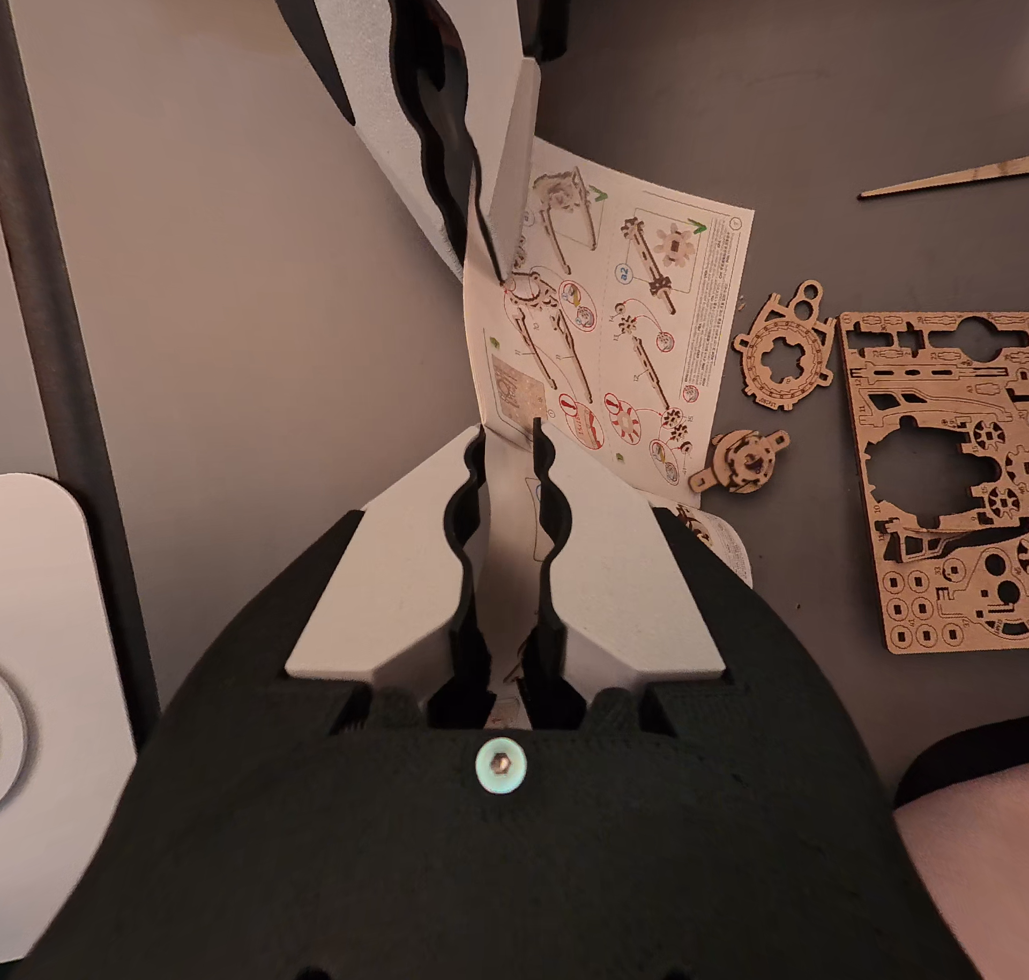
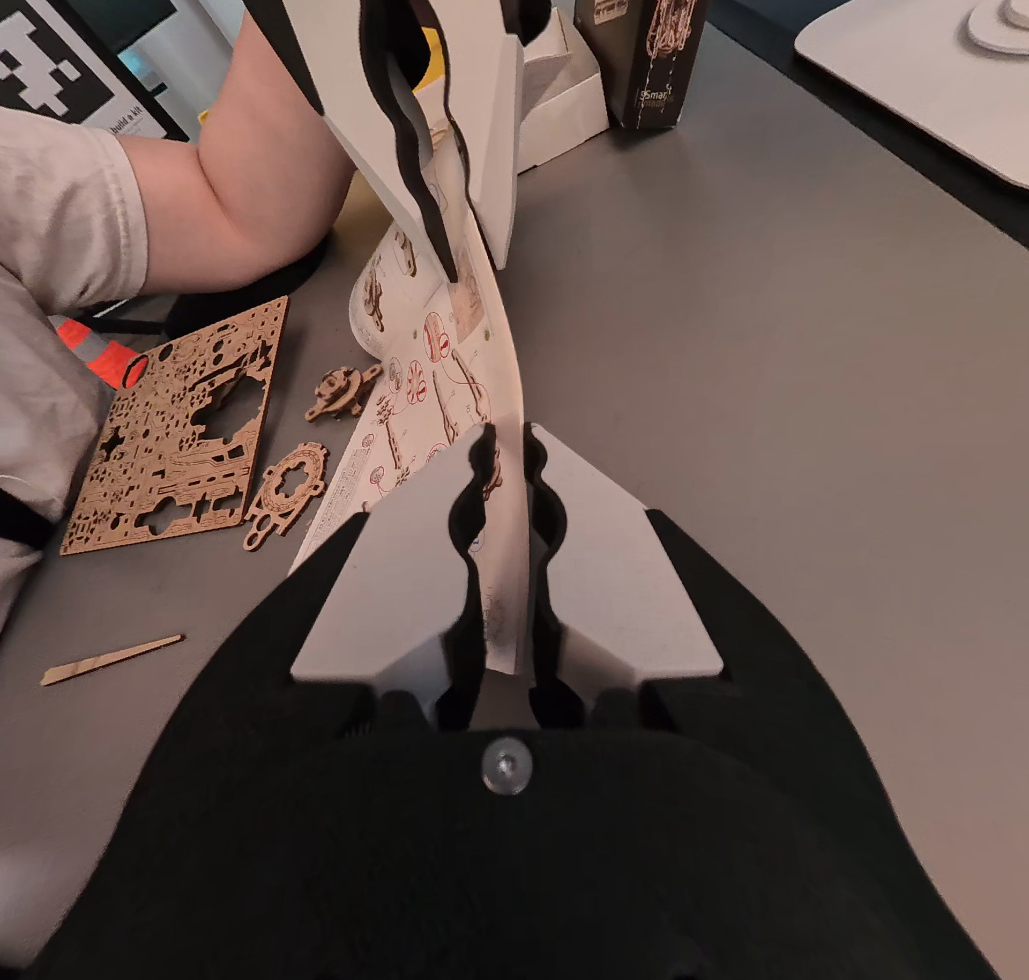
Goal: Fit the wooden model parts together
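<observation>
left gripper (image 1: 508, 441) centre frame, fingers pinching instruction sheet (image 1: 640, 329) | right gripper (image 1: 504, 279) pinching its far end, upper centre | sheet's long axis spanning both | wooden model parts (image 1: 785, 340) and part sheet (image 1: 946, 480) flat on table (image 1: 835, 90), right of fingers, untouched, nearer left gripper.
</observation>
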### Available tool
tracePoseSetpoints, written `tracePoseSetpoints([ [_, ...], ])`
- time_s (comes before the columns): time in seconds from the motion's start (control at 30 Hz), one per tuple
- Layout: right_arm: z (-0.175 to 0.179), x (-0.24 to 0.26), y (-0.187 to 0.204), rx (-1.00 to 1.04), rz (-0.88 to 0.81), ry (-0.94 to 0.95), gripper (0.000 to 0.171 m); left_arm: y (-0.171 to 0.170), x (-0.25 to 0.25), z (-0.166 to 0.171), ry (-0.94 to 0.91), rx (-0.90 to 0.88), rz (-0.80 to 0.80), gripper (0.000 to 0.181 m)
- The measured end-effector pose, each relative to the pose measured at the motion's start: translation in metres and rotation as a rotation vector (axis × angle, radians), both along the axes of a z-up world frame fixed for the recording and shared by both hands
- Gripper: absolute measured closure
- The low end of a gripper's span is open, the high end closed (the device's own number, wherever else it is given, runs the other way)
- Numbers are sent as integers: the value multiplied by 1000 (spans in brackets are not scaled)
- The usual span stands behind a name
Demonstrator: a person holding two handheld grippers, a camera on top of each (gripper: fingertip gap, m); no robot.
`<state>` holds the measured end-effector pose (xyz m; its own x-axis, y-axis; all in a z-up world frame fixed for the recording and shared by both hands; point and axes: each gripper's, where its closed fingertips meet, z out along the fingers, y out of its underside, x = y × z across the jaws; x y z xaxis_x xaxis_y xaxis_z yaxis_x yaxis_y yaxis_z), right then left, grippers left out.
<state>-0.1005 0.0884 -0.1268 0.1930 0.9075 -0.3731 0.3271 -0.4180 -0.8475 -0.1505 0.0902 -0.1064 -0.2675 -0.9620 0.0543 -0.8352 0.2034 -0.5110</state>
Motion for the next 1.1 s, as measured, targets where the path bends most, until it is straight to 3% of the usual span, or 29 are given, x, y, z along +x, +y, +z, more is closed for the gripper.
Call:
tracePoseSetpoints([
  [1.1, 14, 0, -2, 116, 7, 26, 169, 6, -2, 1, -5, -3, 31, 167],
])
